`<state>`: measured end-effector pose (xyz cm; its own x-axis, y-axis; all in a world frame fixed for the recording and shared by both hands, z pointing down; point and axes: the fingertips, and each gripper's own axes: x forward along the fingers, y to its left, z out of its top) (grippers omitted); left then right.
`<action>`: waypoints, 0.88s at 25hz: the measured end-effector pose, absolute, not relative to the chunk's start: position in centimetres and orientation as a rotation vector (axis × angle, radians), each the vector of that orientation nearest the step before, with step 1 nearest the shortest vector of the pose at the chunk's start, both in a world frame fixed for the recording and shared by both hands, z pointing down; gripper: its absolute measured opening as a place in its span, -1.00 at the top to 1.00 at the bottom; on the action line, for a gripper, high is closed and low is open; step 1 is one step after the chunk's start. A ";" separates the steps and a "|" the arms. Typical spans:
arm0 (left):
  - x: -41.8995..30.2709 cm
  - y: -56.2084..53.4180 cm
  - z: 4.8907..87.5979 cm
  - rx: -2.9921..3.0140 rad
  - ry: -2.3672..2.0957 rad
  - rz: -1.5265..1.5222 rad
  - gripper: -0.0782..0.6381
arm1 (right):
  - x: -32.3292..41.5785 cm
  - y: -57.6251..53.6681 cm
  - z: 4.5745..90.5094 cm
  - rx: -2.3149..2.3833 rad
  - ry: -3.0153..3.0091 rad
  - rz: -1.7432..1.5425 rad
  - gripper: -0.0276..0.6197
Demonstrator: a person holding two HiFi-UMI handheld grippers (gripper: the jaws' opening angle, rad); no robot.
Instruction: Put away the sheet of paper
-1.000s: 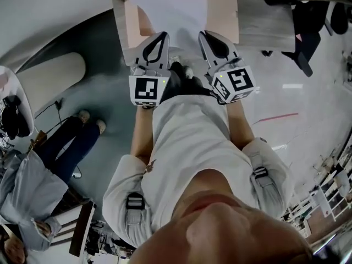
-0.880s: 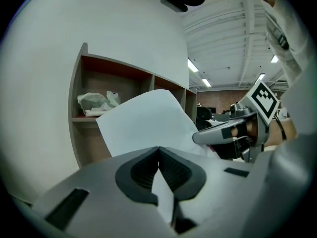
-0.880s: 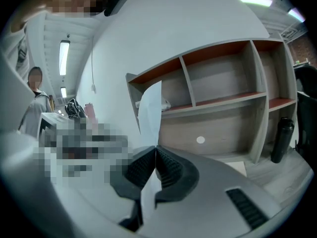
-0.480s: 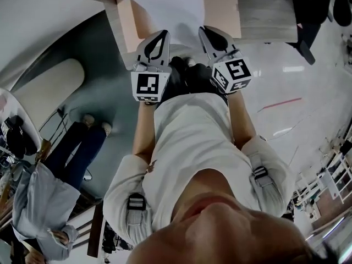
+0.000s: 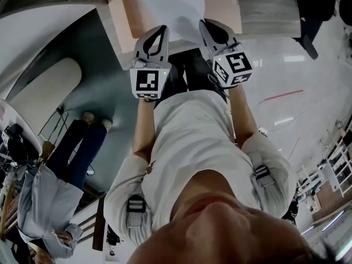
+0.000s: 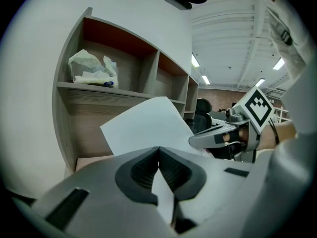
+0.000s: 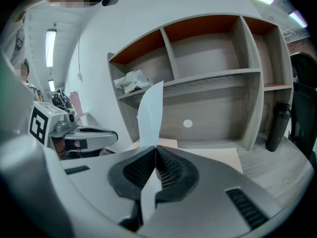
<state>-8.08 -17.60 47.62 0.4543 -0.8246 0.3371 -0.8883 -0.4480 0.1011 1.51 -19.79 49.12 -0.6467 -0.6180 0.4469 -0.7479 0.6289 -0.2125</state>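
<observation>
The left gripper point(image 6: 158, 148) has its ribbed pads pressed together on the near edge of the sheet of paper point(image 6: 144, 127), a sliver of which runs down between the jaws. The right gripper point(image 7: 156, 148) is clamped on the same edge further along, jaws together with the paper pinched between them. In the head view the two grippers sit side by side, pointing away from the person, each at one near corner of the sheet. The sheet rises from the jaws and tilts up and away. It hangs over a pale beige board point(image 5: 223, 12) that lies on the grey wooden desk point(image 5: 267, 15). Beyond it stands an open wooden shelf unit point(image 7: 218, 77). A crumpled white bag point(image 6: 94, 68) lies in its upper left compartment. A dark bottle point(image 7: 276, 125) stands upright on the desk just beside the unit's right wall. A second person point(image 5: 49, 202) sits well apart at the lower left of the head view.
</observation>
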 end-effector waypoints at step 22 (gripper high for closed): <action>-5.7 -21.7 52.9 2.359 -1.450 0.433 0.72 | 7.1 -24.2 55.7 1.141 -2.398 0.652 0.85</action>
